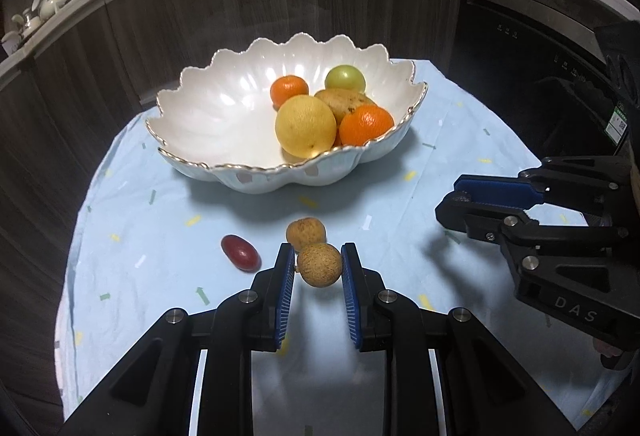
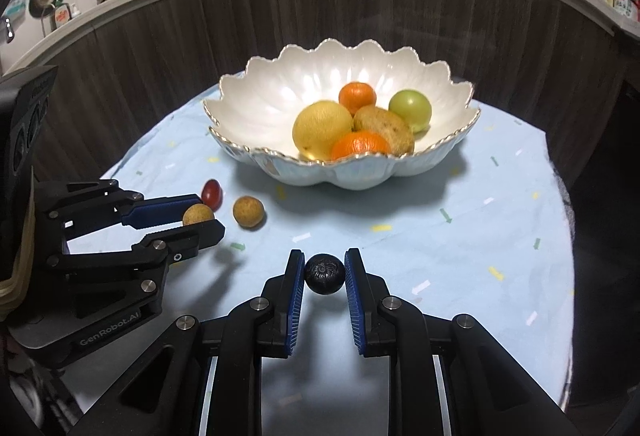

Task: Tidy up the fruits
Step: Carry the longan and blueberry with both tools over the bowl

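A white scalloped bowl [image 1: 208,108] [image 2: 260,104] on the blue cloth holds a yellow citrus [image 1: 305,126], two oranges [image 1: 366,124], a brown fruit [image 1: 344,101] and a green fruit [image 1: 345,78]. My left gripper [image 1: 319,266] [image 2: 200,214] is shut on a tan longan [image 1: 320,265] [image 2: 197,214], held just above the cloth. A second longan [image 1: 306,232] [image 2: 248,211] and a red grape tomato [image 1: 239,253] [image 2: 211,192] lie on the cloth beside it. My right gripper [image 2: 324,273] [image 1: 460,200] is shut on a small black round fruit [image 2: 324,273].
The round table wears a light blue patterned cloth [image 1: 440,164] [image 2: 460,220]. A curved dark wood-panelled counter front [image 1: 200,8] stands behind it, with kitchenware on top. A dark appliance [image 1: 540,68] is at the right.
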The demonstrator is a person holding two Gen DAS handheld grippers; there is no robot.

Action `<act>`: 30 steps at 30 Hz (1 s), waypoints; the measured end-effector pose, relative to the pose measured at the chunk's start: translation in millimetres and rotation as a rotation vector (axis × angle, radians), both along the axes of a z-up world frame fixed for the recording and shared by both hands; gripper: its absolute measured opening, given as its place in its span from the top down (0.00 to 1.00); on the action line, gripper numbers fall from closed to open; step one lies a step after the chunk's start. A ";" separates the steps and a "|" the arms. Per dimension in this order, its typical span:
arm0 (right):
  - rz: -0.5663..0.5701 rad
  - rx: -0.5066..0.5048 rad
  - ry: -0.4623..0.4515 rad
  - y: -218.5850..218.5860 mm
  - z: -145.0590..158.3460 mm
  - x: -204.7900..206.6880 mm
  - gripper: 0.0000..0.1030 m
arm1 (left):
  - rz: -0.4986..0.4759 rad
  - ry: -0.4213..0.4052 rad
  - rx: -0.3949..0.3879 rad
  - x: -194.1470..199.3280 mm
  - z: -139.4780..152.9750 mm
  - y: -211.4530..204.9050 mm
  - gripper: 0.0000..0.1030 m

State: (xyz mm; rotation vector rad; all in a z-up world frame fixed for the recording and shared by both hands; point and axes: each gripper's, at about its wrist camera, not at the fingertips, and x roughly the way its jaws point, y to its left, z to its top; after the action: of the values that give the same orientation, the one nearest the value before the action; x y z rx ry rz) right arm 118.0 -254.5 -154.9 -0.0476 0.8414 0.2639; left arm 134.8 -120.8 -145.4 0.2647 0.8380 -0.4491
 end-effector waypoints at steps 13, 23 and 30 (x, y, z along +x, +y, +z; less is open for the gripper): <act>-0.017 -0.008 -0.068 0.5 38.4 -7.6 0.79 | 0.020 -0.040 -0.023 -2.8 32.9 5.1 0.77; -0.040 -0.018 -0.109 -0.6 61.2 2.6 0.79 | 0.047 -0.069 -0.037 11.5 56.0 9.8 0.77; -0.073 -0.020 -0.128 -4.7 74.0 18.0 0.79 | 0.069 -0.087 -0.044 30.4 69.5 10.3 0.77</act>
State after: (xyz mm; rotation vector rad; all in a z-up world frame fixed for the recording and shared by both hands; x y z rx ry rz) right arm 136.0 -259.2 -80.9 -0.0522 0.7174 0.1822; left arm 165.2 -110.5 -76.0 0.2123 0.7494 -0.3888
